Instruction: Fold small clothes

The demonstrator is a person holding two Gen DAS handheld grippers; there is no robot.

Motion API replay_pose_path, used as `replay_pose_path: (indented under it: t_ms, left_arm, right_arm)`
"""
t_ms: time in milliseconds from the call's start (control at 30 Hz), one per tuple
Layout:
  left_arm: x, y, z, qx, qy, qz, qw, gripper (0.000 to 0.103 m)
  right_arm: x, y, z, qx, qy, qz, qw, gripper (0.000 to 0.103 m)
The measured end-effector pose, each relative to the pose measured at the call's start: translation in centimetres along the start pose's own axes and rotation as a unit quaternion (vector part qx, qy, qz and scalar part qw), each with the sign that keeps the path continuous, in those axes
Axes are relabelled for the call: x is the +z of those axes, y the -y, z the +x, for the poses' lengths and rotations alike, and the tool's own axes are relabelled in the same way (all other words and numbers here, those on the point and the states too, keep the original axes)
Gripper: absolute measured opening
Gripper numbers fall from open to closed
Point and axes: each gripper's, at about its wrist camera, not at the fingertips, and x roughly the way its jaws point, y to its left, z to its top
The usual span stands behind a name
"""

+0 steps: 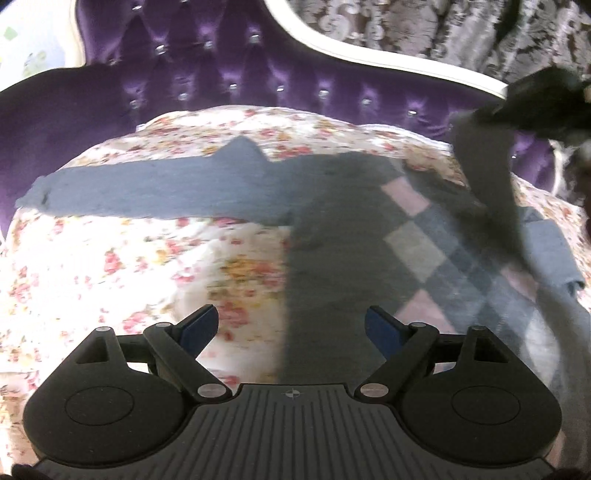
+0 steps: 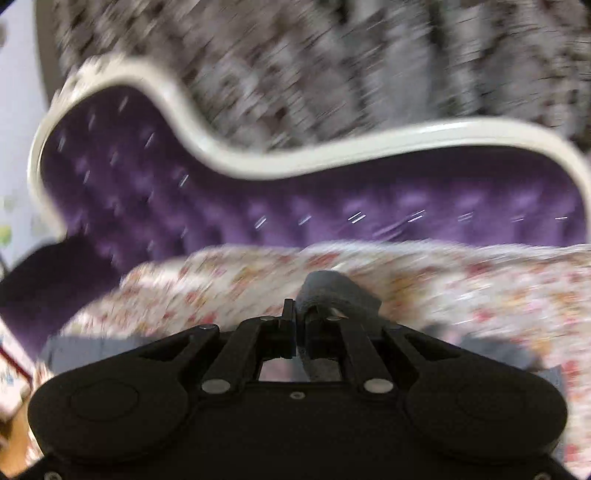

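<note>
grey sweater (image 1: 325,236) laid flat on the flowery sheet (image 1: 110,266), one sleeve (image 1: 155,192) stretched sideways; other sleeve (image 2: 334,291) pinched in the right gripper (image 2: 300,332); left gripper (image 1: 290,325) held wide, nothing gripped

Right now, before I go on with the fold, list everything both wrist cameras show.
sweater: one, grey with a pink-and-grey diamond panel, spread on the bedspread; one sleeve lies flat out to the picture's left, the other sleeve is lifted.
bedspread: one, white with red and yellow flowers, under the sweater.
headboard: one, purple tufted with shiny studs and a cream frame, behind the bed.
curtain: one, grey-brown patterned, behind the headboard.
left gripper: one, black with blue pads, jaws open, holding nothing, above the sweater's body.
right gripper: one, black, jaws shut on the lifted sleeve's end.
</note>
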Motion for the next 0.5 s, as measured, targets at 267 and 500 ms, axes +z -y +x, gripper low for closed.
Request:
replay_pose_path:
  t_ms: [267, 500]
  left_arm:
    - [0.6, -2.0, 0.9, 0.01, -0.006, -0.004, 0.9999, 0.086]
    - [3.4, -1.3, 2.1, -0.012, 0.007, 0.013, 0.9998, 0.086]
  right_arm:
    - [-6.7, -5.9, 7.1, 0.044, -0.063, -0.047, 0.996, 0.018]
    - [-7.2, -1.8, 1.1, 0.073, -0.003, -0.025, 0.997, 0.066]
